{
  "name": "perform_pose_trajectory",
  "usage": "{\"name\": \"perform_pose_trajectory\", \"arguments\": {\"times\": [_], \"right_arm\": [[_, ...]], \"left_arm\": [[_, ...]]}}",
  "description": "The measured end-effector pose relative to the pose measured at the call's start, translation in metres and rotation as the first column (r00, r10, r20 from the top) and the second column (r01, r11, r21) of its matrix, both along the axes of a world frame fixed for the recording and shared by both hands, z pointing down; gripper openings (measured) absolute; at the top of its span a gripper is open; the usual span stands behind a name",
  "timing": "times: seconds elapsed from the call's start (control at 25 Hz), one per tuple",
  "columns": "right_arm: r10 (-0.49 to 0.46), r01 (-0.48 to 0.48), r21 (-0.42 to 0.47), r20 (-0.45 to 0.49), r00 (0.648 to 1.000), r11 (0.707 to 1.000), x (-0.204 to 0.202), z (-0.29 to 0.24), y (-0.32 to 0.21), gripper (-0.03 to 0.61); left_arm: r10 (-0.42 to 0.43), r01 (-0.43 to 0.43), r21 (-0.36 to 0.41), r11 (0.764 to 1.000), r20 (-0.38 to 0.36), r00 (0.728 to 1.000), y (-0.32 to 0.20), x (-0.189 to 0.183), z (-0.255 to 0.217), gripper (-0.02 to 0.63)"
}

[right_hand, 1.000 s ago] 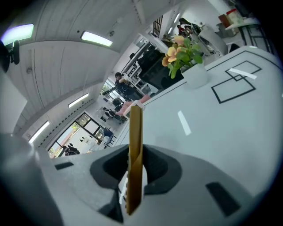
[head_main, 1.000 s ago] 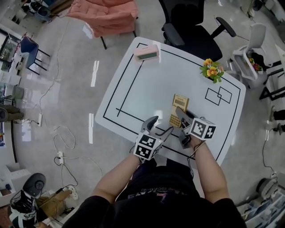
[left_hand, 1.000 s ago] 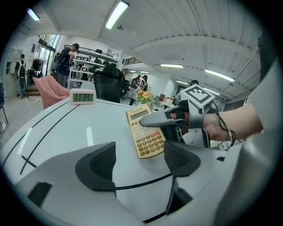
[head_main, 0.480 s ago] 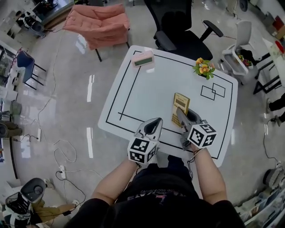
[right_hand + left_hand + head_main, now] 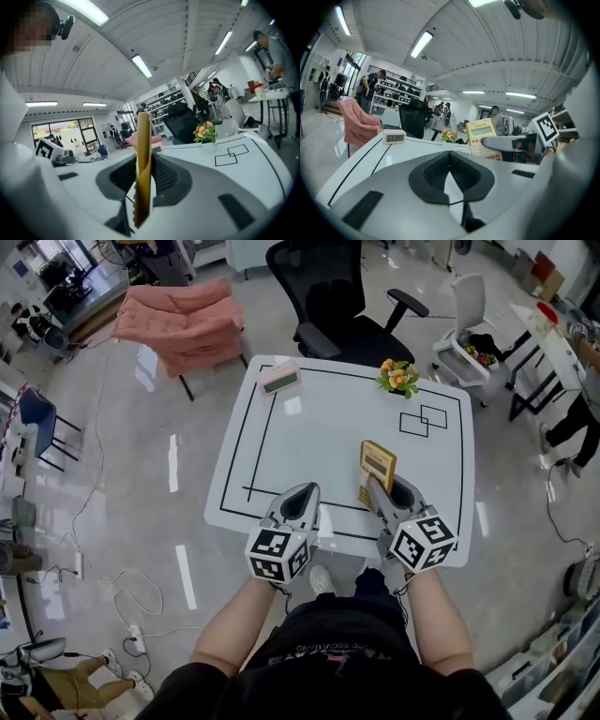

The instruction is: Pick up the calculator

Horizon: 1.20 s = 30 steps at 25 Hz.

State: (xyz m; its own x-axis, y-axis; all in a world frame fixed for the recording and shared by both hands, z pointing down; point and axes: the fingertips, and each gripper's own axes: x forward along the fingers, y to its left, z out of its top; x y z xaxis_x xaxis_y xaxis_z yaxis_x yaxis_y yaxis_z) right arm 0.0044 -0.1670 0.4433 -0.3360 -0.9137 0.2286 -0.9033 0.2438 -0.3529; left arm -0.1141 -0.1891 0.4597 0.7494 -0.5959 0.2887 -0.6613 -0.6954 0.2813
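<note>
One end only of the flat, tan-yellow rectangular calculator (image 5: 142,154) is caught, and that is where your trouble could start. It stands edge-on and upright in your right gripper (image 5: 386,489), its display end reaching well past the fingertips. It is above the near right part of the white table with black lines (image 5: 309,442) — lifted clear of it, as far as I can judge. With so much of the slab hanging out beyond the pads, a quick swing or roll of your wrist could let it pivot in the grip. It could also slide out and drop onto the tabletop. A knock would do the same: your left gripper (image 5: 450,157) is just beside the right one, and the calculator's free end sits near it.

Your right fingers are drawn in to a narrow gap, pads pressing the calculator's two broad faces — nothing else is between them. Your left fingers are fully together, pads meeting, holding nothing and touching nothing. Farther off on the table, the pink digital clock (image 5: 279,378) and the small pot of orange flowers (image 5: 397,377) stand well apart from both grippers, so they pose little risk.
</note>
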Motion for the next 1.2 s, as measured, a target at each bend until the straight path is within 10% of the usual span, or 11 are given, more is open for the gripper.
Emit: {"name": "perform_pose_trajectory", "arguments": {"times": [0.48,1.2], "right_arm": [[0.067,-0.060,0.063,-0.119,0.991,0.996,0.039,-0.043,0.075,0.081],[-0.077,0.080,0.086,-0.030,0.997,0.993,0.094,-0.030,0.193,0.081]], "left_arm": [[0.099,-0.098,0.039,0.994,-0.047,0.994,0.056,0.050,-0.028,0.001],[-0.029,0.028,0.028,0.999,0.032,0.999,0.198,0.103,-0.020,0.002]]}}
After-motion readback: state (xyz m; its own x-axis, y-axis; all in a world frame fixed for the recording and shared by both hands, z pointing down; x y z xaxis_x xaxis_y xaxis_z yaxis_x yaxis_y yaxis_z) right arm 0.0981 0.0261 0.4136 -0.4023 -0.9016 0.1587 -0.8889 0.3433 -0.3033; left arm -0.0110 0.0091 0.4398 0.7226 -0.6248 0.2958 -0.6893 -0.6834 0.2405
